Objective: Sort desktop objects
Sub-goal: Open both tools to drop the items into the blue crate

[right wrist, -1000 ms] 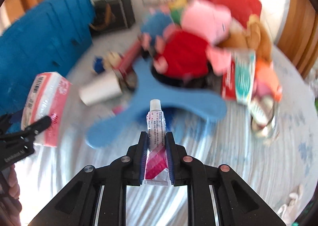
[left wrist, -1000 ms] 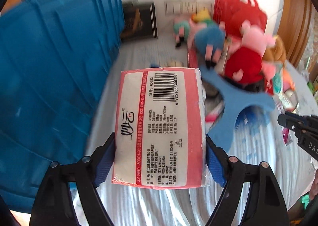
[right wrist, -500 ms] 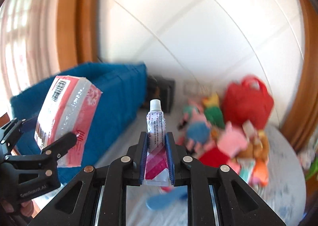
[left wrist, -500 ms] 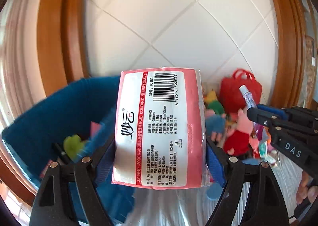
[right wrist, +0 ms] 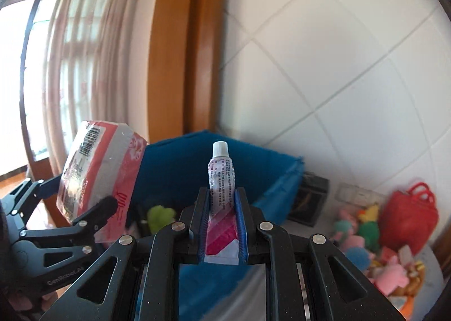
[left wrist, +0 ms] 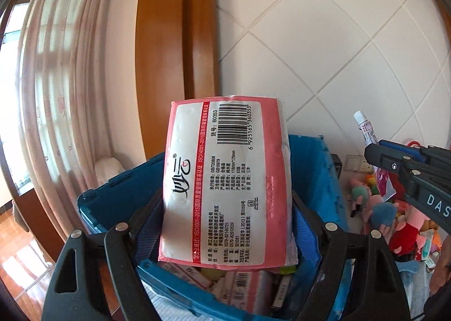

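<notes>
A second ago both my claws hung low over the cluttered bed; now the blue crate (left wrist: 315, 180) lies open just below and ahead of them. My left claw (left wrist: 225, 225), spread wide, clamps the pink tissue pack (left wrist: 225, 185) over it, while my right claw (right wrist: 221, 225), nearly shut, pinches the small ointment tube (right wrist: 221, 180); both look ready to drop in

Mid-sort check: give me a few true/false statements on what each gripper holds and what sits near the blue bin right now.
1. The left gripper grips a pink-and-white tissue pack. True.
2. The right gripper is empty. False: it is shut on a small white-capped tube.
3. The blue plastic bin already holds items. True.
4. The plush toys lie inside the bin. False: they are piled outside, beside a red bag.
</notes>
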